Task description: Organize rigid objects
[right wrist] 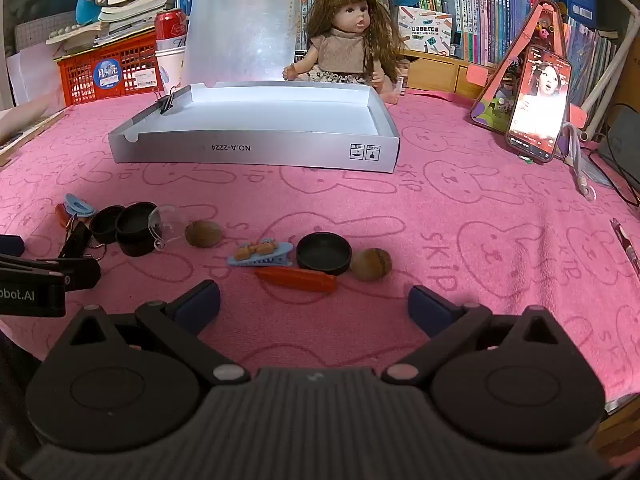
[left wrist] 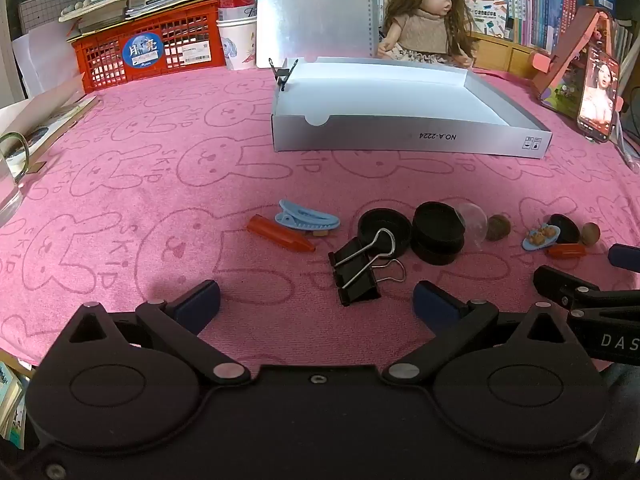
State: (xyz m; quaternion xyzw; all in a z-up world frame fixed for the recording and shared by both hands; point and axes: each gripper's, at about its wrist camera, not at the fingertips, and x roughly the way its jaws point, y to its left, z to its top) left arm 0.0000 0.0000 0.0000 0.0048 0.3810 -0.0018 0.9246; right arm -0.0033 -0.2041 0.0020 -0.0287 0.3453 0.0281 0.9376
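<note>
Left wrist: binder clip (left wrist: 356, 276) between wide jaws — untouched.

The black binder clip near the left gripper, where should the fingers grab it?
Grip the binder clip across its black folded body, coming down from above with the left gripper, which is open. The body lies flat on the pink cloth with two straight sides; the wire handles are thin, springy and would likely slip.

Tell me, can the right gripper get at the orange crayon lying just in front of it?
Probably yes. The right gripper is open and empty, and the orange crayon lies just ahead on bare pink cloth. Only the blue hair clip and black lid crowd its far side.
</note>
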